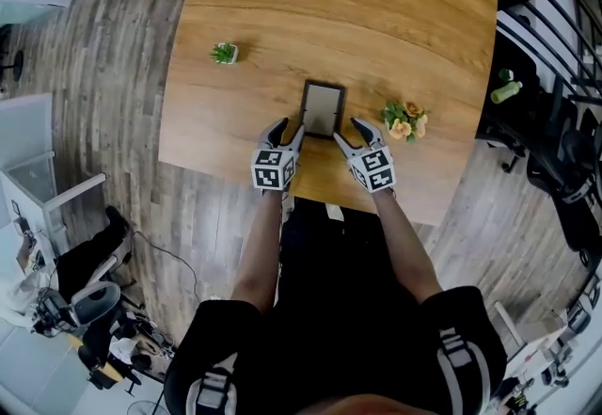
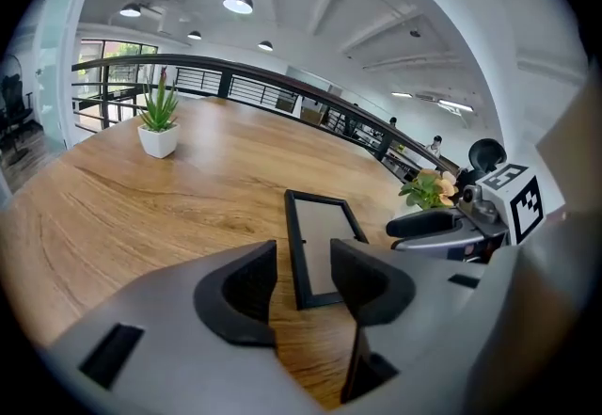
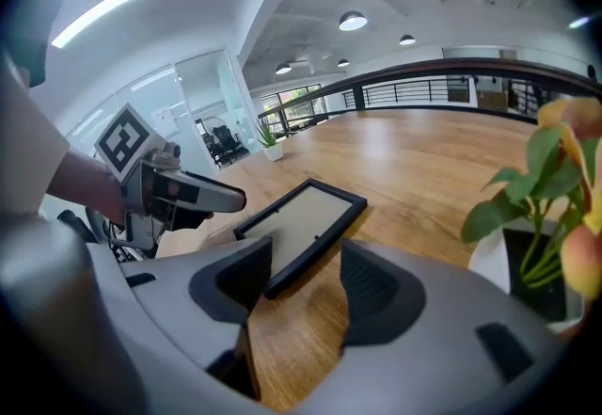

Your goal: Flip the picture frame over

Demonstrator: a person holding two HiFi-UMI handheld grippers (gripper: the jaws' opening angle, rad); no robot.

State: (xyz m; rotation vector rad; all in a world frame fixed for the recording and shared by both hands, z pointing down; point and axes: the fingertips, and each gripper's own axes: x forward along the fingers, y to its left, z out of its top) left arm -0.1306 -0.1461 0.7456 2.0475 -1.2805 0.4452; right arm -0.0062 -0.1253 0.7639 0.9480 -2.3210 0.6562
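A black picture frame (image 1: 322, 108) lies flat on the wooden table (image 1: 395, 18), its grey-brown backing panel up. My left gripper (image 1: 286, 134) hovers at the frame's near left corner, jaws open. In the left gripper view the picture frame (image 2: 320, 244) shows just beyond the open left gripper (image 2: 301, 286). My right gripper (image 1: 345, 130) stands open at the near right corner. Its own view has the picture frame (image 3: 301, 230) ahead of the right gripper (image 3: 306, 286), the near corner between the tips, untouched.
A small green plant in a white pot (image 1: 225, 53) stands to the left on the table. A pot of orange flowers (image 1: 404, 119) sits close to the right of the frame. The table's near edge (image 1: 310, 201) is just behind both grippers.
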